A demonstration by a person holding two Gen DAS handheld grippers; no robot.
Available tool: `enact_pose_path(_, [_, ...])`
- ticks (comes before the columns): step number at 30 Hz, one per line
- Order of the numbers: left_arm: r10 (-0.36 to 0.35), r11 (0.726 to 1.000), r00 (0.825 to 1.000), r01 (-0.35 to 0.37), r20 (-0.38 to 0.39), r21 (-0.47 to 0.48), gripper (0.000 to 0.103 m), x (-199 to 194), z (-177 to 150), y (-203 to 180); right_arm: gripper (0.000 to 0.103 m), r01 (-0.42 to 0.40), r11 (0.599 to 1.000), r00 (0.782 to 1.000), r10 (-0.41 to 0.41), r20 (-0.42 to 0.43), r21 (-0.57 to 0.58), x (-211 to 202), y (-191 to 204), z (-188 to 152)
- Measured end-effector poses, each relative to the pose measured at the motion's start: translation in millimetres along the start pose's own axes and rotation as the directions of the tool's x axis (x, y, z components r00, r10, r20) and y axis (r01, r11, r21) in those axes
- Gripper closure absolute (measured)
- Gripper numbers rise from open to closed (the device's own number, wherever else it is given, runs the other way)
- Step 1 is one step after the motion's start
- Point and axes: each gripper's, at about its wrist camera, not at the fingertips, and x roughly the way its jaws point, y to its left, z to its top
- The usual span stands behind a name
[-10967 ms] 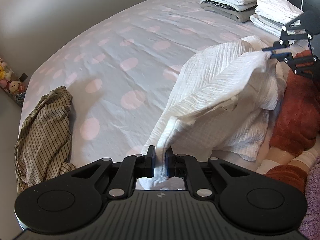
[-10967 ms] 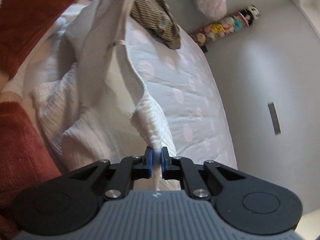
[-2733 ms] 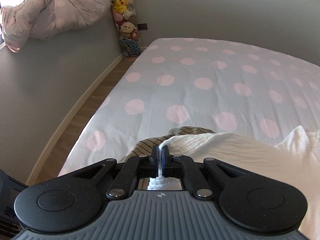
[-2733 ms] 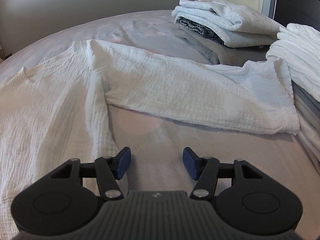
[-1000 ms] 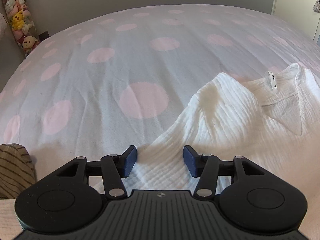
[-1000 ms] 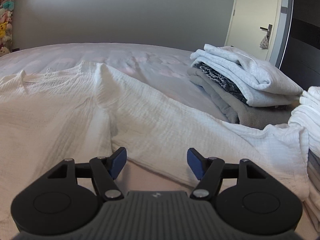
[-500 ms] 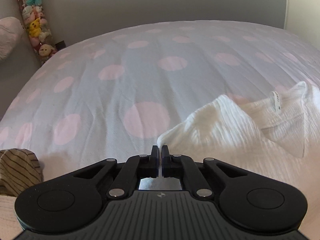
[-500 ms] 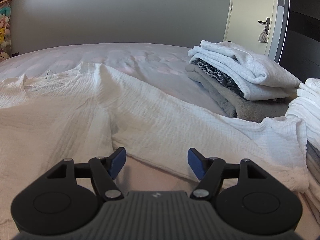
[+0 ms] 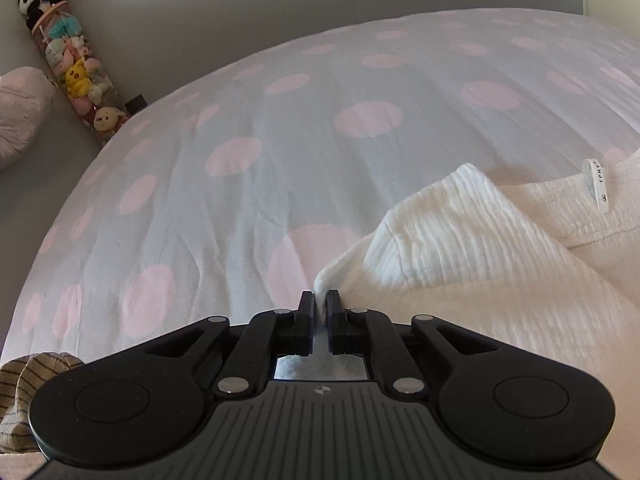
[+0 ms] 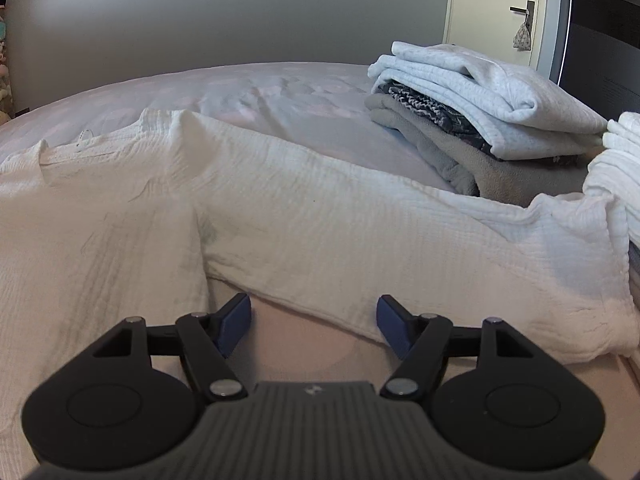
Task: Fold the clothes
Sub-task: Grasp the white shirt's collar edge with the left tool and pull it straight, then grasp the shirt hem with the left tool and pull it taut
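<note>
1 white shirt [image 10: 320, 232] spread on 1 polka-dot bed [image 9: 280, 128]. 2 stacks of folded clothes: 1 grey/white stack [image 10: 480, 120], 1 white stack [image 10: 622, 160] (cut off at frame edge). 1 striped garment [image 9: 24, 376]. 1 tube of plush toys [image 9: 76, 72]. 2 grippers: left [image 9: 319, 306], right [image 10: 314, 322].

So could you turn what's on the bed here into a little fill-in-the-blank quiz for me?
1. The left gripper is shut on a fold of the ___ shirt.
2. The right gripper hangs ___, holding nothing.
3. The bedspread is dotted with ___ circles.
4. The folded pile has a light ___ garment on top.

Missing words: white; open; pink; grey
</note>
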Motion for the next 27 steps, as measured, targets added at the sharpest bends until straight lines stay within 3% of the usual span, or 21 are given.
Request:
enact_pose_path(3, [-0.018,0.999,1.0,0.017,-0.001,-0.04,0.062,-23,-16,9,0.03,-0.014,1.0,1.0,0.014,-0.012,0.019,0,-3,0])
enact_pose_path(5, [-0.056,0.996,0.998,0.056,0.0,-0.063,0.06,-46,-31,16,0.028,-0.028,0.999,0.999,0.029,-0.027,0.036,1,-7,0])
enact_pose_path(8, [-0.12,0.99,0.99,0.114,-0.07,-0.087,0.06,-80,-63,23,0.026,-0.052,0.998,0.997,0.054,-0.055,0.046,1,-10,-1])
enact_pose_path(14, [-0.262,0.96,0.937,0.229,-0.23,-0.16,0.055,-149,-146,40,0.026,-0.079,0.996,0.991,0.083,-0.1,0.044,-6,-15,-3])
enact_pose_path(21, [-0.397,0.912,0.838,0.314,-0.375,-0.263,0.054,-214,-225,41,0.025,-0.102,0.977,0.978,0.133,-0.159,0.189,-26,-39,-9])
enact_pose_path(27, [-0.384,0.903,0.833,0.249,-0.398,-0.349,0.053,-243,-257,30,0.025,-0.078,0.945,0.979,0.133,-0.156,0.318,-49,-63,-16])
